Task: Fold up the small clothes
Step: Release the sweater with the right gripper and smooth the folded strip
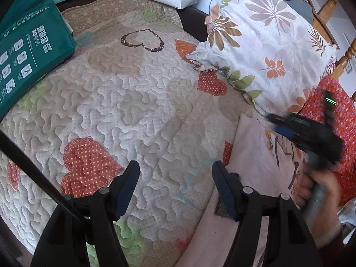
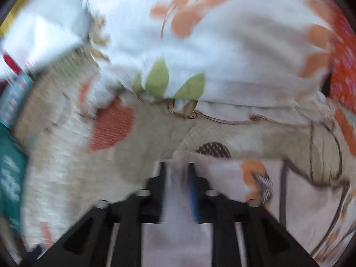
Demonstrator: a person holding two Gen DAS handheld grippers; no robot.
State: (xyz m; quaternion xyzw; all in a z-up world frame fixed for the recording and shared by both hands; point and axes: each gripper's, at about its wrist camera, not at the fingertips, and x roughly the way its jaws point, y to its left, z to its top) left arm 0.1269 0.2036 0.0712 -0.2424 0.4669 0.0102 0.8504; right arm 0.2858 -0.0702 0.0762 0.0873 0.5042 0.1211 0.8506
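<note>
Pale garment [image 1: 255, 155] flat on the quilted bed [image 1: 133, 102], right of the wide-open, empty left tool [image 1: 175, 169], an edge pinched in the near-closed right tool [image 2: 176, 173], clearly the nearer one.

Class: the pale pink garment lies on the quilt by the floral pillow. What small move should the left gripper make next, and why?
Probably shift right and close on the near edge of the pink garment. The left gripper is open over bare quilt, holding nothing, while the right gripper looks nearly shut on that garment's cloth, though blur makes this uncertain. A second hold would let the fold begin.
</note>
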